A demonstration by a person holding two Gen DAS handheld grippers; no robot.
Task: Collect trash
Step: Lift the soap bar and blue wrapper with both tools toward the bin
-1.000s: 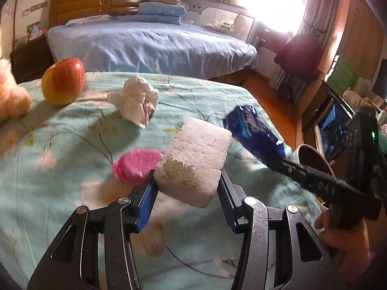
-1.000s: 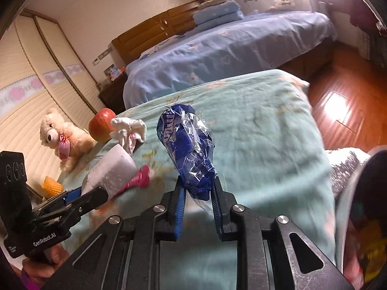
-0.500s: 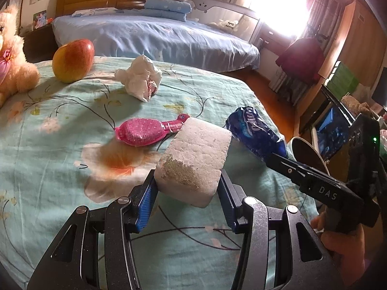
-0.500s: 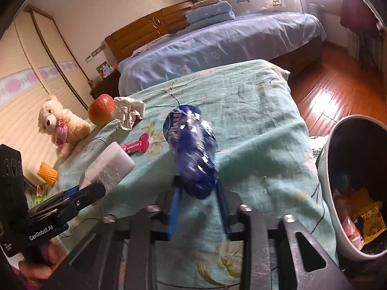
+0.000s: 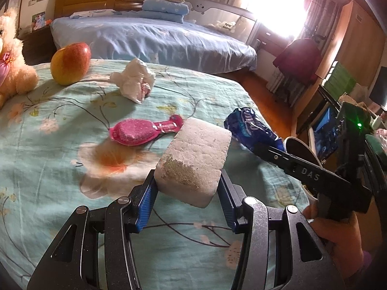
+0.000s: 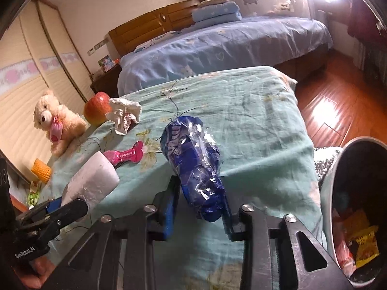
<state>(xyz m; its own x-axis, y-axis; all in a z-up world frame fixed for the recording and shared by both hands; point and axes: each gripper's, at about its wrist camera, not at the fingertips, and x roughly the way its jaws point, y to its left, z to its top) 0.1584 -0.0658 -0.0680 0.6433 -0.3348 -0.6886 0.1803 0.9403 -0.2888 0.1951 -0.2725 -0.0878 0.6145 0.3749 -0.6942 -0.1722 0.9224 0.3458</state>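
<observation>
My left gripper [image 5: 187,200] is shut on a white foam block [image 5: 196,162] and holds it above the teal bedspread [image 5: 48,145]. The block also shows in the right wrist view [image 6: 90,181]. My right gripper [image 6: 199,210] has its jaws spread; a blue snack wrapper [image 6: 193,166] hangs between them, touching the right finger, with a gap on the left. The wrapper also shows in the left wrist view [image 5: 249,125]. A crumpled white tissue [image 5: 134,82] and a pink wrapper [image 5: 142,133] lie on the bedspread. A trash bin [image 6: 358,205] with litter inside stands at the bed's right.
A red apple [image 5: 70,62], a plush bear [image 6: 56,123] and an orange foam net [image 6: 42,170] sit on the bedspread's far left. A blue bed [image 6: 229,48] lies behind. Wooden floor [image 6: 333,113] lies to the right.
Both grippers have drawn back and toward the bed's right edge, bringing the bin into view. The right gripper's jaws have spread apart around the blue wrapper. The left still grips the foam block.
</observation>
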